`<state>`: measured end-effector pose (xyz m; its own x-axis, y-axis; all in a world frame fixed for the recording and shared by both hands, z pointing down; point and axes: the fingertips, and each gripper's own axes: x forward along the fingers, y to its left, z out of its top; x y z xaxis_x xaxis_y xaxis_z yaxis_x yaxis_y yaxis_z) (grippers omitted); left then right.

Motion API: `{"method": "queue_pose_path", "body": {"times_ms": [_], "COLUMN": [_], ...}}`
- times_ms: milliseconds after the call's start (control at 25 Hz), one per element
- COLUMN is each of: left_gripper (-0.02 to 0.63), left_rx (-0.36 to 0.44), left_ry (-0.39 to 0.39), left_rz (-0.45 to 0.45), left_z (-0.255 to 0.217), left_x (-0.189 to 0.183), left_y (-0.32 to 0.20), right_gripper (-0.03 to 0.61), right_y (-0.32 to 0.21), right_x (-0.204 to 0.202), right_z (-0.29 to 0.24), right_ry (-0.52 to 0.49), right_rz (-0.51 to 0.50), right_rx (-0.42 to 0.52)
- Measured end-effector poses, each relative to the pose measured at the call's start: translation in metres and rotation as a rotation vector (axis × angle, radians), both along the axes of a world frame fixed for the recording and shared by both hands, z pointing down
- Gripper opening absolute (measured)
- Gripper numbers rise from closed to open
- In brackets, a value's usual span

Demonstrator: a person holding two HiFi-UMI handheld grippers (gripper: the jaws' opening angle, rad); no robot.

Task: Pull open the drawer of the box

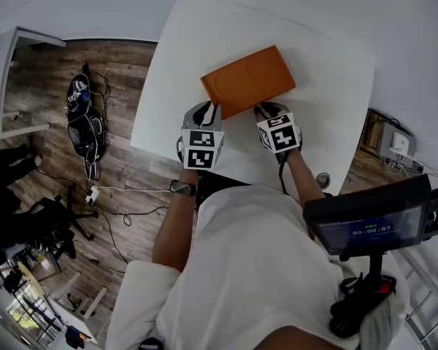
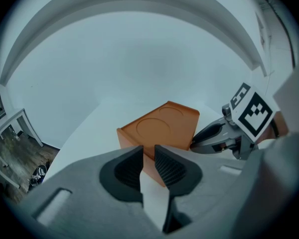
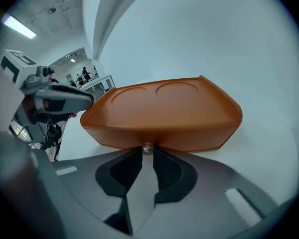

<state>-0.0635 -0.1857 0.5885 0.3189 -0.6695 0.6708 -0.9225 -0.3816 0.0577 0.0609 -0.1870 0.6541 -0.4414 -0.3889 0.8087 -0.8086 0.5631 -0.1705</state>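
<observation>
An orange box (image 1: 248, 81) lies flat on the white table (image 1: 328, 86), two round recesses in its lid. A small metal knob (image 3: 147, 148) sticks out of the box's (image 3: 164, 113) near side. My right gripper (image 3: 147, 151) has this knob between its fingertips, with both pads against it. In the head view the right gripper (image 1: 266, 110) meets the box's near right edge. My left gripper (image 1: 208, 109) sits at the box's near left corner. Its jaws (image 2: 148, 151) stand a narrow gap apart, with the box (image 2: 162, 126) just beyond them and nothing visibly pinched.
The table's near edge runs just under both grippers. A black stand with a screen (image 1: 372, 217) is at the right. On the wooden floor to the left lie a dark bag (image 1: 84, 119) and cables (image 1: 124, 192).
</observation>
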Motion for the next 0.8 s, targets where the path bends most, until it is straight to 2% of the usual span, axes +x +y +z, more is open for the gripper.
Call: {"method": "queue_pose_path", "body": {"times_ms": [800], "left_gripper": [0.075], "left_rx": [-0.006], "left_ry": [-0.005], "left_rz": [0.002], "left_z": [0.008], "left_x": [-0.001], "left_y": [-0.003], "right_gripper": [0.071], "right_y": [0.016], "right_x": [0.009], "right_z": [0.008], "right_ry": [0.014], "right_rz": [0.000], "right_rx": [-0.031]}}
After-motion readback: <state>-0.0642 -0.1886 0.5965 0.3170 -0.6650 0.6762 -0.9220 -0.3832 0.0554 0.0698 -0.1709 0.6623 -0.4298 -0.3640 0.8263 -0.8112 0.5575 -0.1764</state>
